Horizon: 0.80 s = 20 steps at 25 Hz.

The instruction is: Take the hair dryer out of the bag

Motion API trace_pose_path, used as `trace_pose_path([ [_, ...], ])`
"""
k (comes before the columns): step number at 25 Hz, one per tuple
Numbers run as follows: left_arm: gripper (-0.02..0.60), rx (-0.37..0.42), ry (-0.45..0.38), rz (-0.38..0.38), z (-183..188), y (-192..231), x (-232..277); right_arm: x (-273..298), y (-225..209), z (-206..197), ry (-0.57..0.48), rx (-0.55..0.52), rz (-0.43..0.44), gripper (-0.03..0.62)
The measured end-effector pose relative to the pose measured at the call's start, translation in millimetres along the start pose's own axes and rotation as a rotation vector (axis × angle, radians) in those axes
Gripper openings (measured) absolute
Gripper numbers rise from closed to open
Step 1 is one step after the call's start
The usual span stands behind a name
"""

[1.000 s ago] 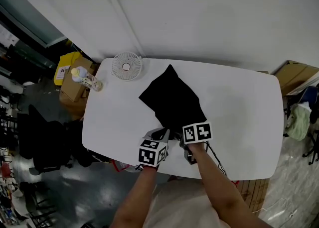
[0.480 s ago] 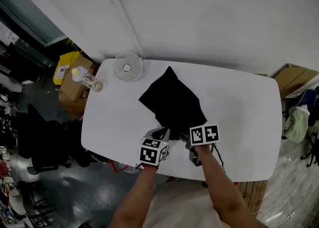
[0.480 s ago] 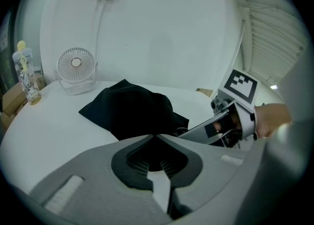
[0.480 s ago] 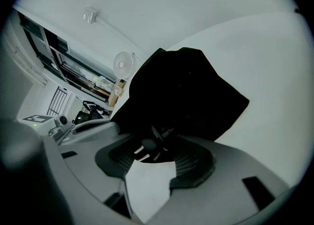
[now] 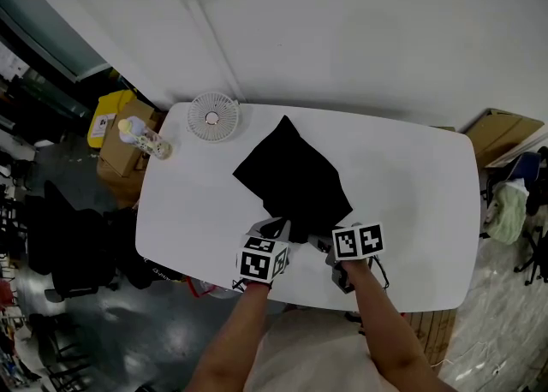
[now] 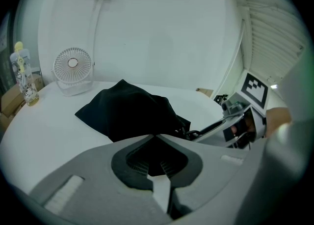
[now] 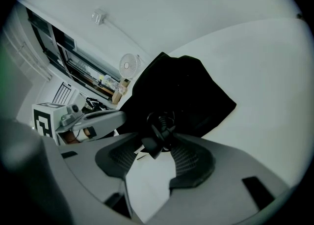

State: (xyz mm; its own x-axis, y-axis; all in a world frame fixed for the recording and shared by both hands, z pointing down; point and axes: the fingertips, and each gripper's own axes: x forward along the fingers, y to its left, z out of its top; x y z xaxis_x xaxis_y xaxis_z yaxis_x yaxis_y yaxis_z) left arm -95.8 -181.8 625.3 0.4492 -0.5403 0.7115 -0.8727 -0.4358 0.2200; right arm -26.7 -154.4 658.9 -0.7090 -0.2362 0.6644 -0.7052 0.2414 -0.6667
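The black bag (image 5: 295,181) lies on the white worktop (image 5: 411,185), its near edge pinched by the left gripper (image 6: 157,137). The jaws of the right gripper (image 7: 158,144), just closed inward, are clamped on the black cord (image 7: 160,122) of the hair dryer at the bag's mouth.

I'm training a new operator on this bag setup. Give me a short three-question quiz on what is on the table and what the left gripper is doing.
1. True or false: the fan stands on the table, apart from the black bag.
2. The jaws of the left gripper are: A) shut on the bag's edge; B) open over the fan; C) shut on nothing.
3. What stands left of the fan?
Key: 1 true; 2 A; 3 a bottle.
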Motion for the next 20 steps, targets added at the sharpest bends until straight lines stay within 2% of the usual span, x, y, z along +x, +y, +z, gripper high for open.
trace_pose_path([
  [10,0.02,-0.007,-0.004,0.017,2.9,0.3,1.1,-40.6,-8.7,-25.7,0.033,-0.051,0.054,0.21],
  [20,0.02,0.005,0.007,0.033,2.4,-0.3,2.1,-68.8,-10.9,-32.3,0.005,-0.056,0.08,0.205],
])
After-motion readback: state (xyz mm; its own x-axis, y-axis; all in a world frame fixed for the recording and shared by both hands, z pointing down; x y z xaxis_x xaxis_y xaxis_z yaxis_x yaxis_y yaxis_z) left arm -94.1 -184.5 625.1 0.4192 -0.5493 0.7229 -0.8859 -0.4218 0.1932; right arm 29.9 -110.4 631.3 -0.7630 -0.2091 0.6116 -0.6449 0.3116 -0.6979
